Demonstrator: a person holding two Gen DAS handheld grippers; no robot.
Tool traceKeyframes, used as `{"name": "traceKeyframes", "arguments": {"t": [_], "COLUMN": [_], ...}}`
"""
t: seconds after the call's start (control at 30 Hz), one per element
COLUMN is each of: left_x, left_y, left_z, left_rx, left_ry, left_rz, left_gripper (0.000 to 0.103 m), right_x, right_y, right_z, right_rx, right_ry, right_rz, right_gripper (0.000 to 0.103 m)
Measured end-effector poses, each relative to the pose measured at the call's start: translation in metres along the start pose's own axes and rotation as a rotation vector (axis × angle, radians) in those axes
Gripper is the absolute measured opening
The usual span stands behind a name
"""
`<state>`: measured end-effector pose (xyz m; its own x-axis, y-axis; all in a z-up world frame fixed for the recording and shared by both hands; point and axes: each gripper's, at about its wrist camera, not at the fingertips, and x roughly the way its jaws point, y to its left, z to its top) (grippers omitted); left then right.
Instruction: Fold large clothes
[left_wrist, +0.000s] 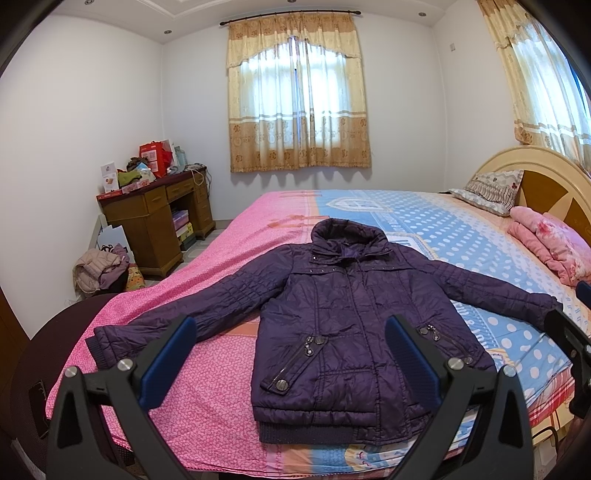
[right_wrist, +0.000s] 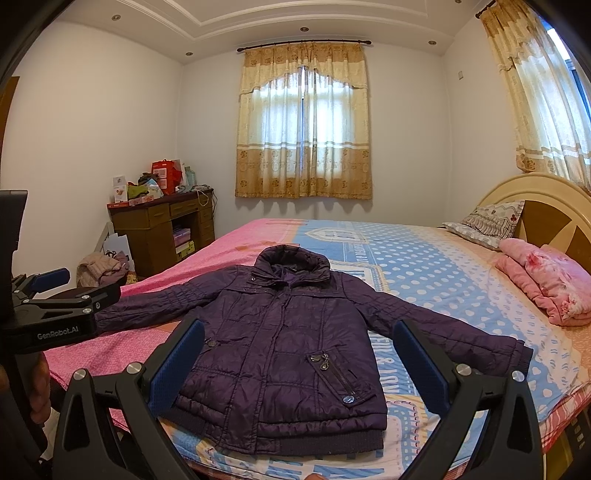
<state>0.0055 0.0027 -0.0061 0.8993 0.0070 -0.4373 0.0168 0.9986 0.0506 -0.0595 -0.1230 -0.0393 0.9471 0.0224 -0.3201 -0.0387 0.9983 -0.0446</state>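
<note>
A dark purple quilted jacket (left_wrist: 332, 325) (right_wrist: 288, 347) lies flat and face up on the bed (left_wrist: 207, 384) (right_wrist: 443, 295), hood toward the far side and both sleeves spread out sideways. My left gripper (left_wrist: 291, 350) hangs open above the near edge, framing the jacket's lower left body, not touching it. My right gripper (right_wrist: 299, 354) is also open, hovering over the jacket's lower front with nothing between its blue pads. In the right wrist view the left gripper (right_wrist: 55, 291) shows from the side at the far left, over the left sleeve's cuff.
A folded pink blanket (left_wrist: 550, 247) (right_wrist: 546, 284) and a pillow (left_wrist: 491, 192) lie by the headboard on the right. A cluttered wooden desk (left_wrist: 159, 221) and a pile of clothes (left_wrist: 99, 266) stand on the floor at the left.
</note>
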Motion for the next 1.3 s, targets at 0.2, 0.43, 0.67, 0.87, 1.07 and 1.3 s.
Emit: {"name": "traceKeyframes", "arguments": {"t": [0.2, 0.43, 0.67, 0.87, 1.07, 1.3], "left_x": [0.027, 0.074, 0.143, 0.187, 0.218, 0.226], "left_y": [0.004, -0.014, -0.027, -0.027, -0.020, -0.011], "left_z": [-0.011, -0.034, -0.037, -0.029, -0.025, -0.024], "left_rx": [-0.028, 0.003, 0.044, 0.035, 0.021, -0.010], "left_ry": [0.077, 0.162, 0.218, 0.241, 0.273, 0.299], "left_rz": [-0.047, -0.100, -0.031, 0.012, 0.056, 0.069], "left_gripper": [0.103, 0.103, 0.103, 0.103, 0.103, 0.103], "right_x": [0.037, 0.096, 0.081, 0.065, 0.089, 0.132], "right_y": [-0.034, -0.137, -0.297, -0.396, -0.434, -0.419], "right_z": [-0.019, -0.066, -0.099, -0.110, -0.127, -0.145], "right_rx": [0.080, 0.261, 0.661, 0.854, 1.002, 0.899], "right_ry": [0.091, 0.226, 0.196, 0.145, 0.199, 0.306], "right_rz": [0.113, -0.057, -0.252, -0.426, -0.382, -0.407], "right_gripper": [0.102, 0.102, 0.102, 0.102, 0.102, 0.084]}}
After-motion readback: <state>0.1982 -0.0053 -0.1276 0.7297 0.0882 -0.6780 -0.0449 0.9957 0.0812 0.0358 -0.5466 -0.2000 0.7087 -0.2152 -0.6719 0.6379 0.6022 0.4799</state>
